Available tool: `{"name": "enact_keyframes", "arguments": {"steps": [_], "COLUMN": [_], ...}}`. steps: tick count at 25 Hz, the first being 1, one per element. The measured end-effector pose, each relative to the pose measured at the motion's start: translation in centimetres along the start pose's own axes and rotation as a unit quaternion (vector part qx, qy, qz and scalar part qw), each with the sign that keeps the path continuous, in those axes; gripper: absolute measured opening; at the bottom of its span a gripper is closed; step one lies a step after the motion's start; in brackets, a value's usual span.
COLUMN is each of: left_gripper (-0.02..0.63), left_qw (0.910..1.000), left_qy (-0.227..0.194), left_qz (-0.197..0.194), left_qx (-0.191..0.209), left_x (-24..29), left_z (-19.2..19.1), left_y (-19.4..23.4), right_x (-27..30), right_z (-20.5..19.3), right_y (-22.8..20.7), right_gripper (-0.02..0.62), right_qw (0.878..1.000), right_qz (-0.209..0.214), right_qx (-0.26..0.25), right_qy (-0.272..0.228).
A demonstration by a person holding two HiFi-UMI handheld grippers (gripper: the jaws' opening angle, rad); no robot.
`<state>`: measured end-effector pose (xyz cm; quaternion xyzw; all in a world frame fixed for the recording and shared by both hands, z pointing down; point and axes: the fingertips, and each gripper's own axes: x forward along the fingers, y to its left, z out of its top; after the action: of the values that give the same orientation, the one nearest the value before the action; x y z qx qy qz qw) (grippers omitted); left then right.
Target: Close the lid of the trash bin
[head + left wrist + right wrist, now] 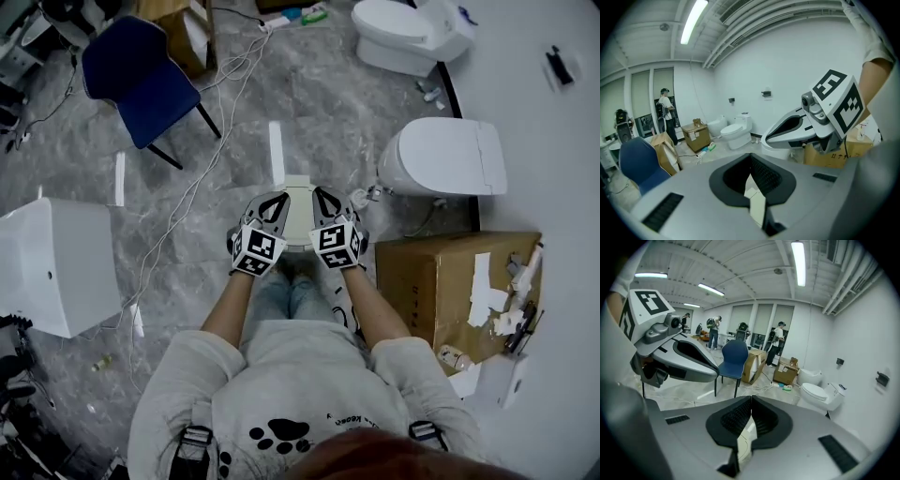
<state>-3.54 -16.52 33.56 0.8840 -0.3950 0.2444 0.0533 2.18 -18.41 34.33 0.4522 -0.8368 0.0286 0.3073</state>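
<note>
A cream trash bin stands on the grey floor right in front of the person's knees; only its pale flat top shows, partly hidden by the grippers. My left gripper and right gripper hang side by side above it, both shut with nothing between the jaws. In the left gripper view the jaws meet, and a sliver of the cream bin shows below them. The right gripper view shows the same: its jaws touch over the bin. Each gripper sees the other beside it.
A white toilet and a cardboard box stand close on the right. A second toilet is further back. A blue chair is at the back left, a white unit on the left, and cables trail across the floor.
</note>
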Motion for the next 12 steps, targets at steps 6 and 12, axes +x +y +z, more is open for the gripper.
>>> {"name": "enact_keyframes", "arguments": {"steps": [6,12], "left_gripper": [0.02,0.02], "left_qw": [0.9969,0.99], "left_qy": [-0.048,-0.096], "left_qz": [0.055,0.094], "left_qx": [-0.029,-0.042], "left_x": [-3.7,-7.7], "left_z": [5.7,11.3], "left_y": [1.9,2.3], "right_x": [-3.6,-8.1], "right_z": [6.2,10.7], "right_y": [-0.5,-2.0], "right_gripper": [0.034,0.034], "right_qw": [0.998,0.991], "right_qz": [-0.026,-0.058], "right_qx": [0.019,0.046], "right_qy": [-0.055,-0.108]}}
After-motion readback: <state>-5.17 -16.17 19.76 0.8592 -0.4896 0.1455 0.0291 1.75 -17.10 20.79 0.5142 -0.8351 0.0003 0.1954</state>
